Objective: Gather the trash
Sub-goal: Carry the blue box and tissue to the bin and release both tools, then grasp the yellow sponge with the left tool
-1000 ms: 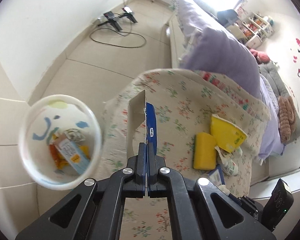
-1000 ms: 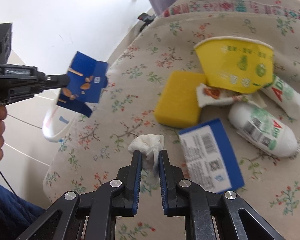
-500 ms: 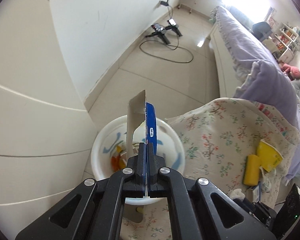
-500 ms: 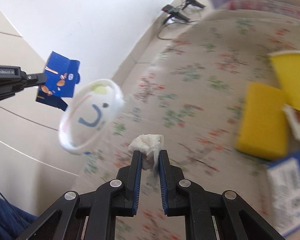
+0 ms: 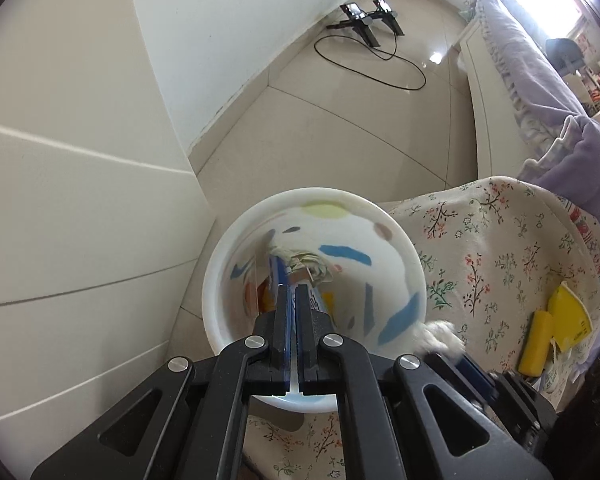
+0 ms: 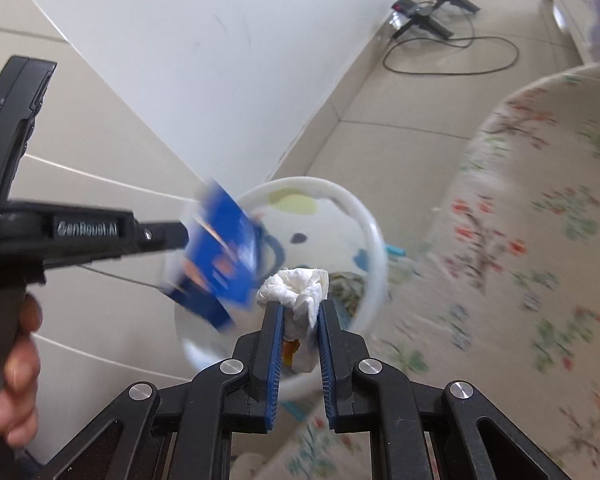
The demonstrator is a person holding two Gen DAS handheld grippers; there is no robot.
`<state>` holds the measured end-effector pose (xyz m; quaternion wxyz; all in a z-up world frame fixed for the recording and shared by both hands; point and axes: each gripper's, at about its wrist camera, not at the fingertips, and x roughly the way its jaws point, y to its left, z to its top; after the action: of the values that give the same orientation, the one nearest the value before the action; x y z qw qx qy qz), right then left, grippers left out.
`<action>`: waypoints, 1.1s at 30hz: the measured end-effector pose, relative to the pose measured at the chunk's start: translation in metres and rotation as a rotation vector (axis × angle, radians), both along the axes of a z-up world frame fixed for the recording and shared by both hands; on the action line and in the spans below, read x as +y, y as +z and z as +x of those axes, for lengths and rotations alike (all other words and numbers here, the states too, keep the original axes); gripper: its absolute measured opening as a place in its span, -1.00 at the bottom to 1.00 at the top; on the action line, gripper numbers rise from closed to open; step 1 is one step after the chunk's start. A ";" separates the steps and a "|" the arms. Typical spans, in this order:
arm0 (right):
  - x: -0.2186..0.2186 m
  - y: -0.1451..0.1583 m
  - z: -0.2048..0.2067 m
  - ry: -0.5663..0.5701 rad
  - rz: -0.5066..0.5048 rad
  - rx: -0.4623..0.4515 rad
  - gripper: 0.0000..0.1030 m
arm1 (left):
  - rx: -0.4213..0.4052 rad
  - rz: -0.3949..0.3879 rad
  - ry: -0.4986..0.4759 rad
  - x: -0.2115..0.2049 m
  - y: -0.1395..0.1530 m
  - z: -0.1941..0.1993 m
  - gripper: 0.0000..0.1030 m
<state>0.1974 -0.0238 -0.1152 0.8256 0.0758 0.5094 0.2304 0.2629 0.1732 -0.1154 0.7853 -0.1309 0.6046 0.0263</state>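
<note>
A white trash bin (image 5: 388,220) with coloured patches stands on the floor beside the bed; it also shows in the right wrist view (image 6: 374,240). My left gripper (image 5: 292,292) is over the bin's mouth with its jaws slightly parted. The blue snack box (image 5: 278,272) is just past the fingertips inside the bin; in the right wrist view it (image 6: 220,256) is blurred in front of the left gripper (image 6: 180,236). My right gripper (image 6: 298,308) is shut on a crumpled white tissue (image 6: 296,288) at the bin's rim.
A floral cloth (image 5: 500,248) covers the bed, with a yellow sponge (image 5: 534,342) and a yellow paper cup (image 5: 570,316) on it. Wrappers lie in the bin's bottom (image 5: 308,264). A black cable and stand (image 5: 364,24) lie on the tiled floor.
Both grippers swung left from the bed to the bin. The left gripper went down over the bin and its jaws parted; the blue box is dropping in. The right carried the tissue to the rim.
</note>
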 end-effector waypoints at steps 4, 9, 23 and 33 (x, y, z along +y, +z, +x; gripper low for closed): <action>0.017 -0.014 0.014 0.010 -0.030 0.015 -0.69 | -0.023 -0.015 0.011 0.002 0.011 -0.002 -0.96; 0.024 -0.025 0.027 -0.017 -0.065 0.037 -0.18 | -0.018 -0.031 0.014 0.001 0.015 -0.003 -0.96; -0.047 0.011 -0.004 -0.084 -0.067 -0.005 -0.10 | -0.013 -0.069 -0.098 -0.048 0.017 -0.002 -0.96; -0.157 0.060 -0.036 -0.176 -0.158 -0.022 0.09 | -0.016 -0.094 -0.346 -0.151 0.019 -0.016 -0.96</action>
<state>0.1615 -0.1812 -0.0552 0.8516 0.0525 0.5082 0.1170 0.2473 0.0223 -0.0969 0.7759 -0.0615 0.6124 -0.1387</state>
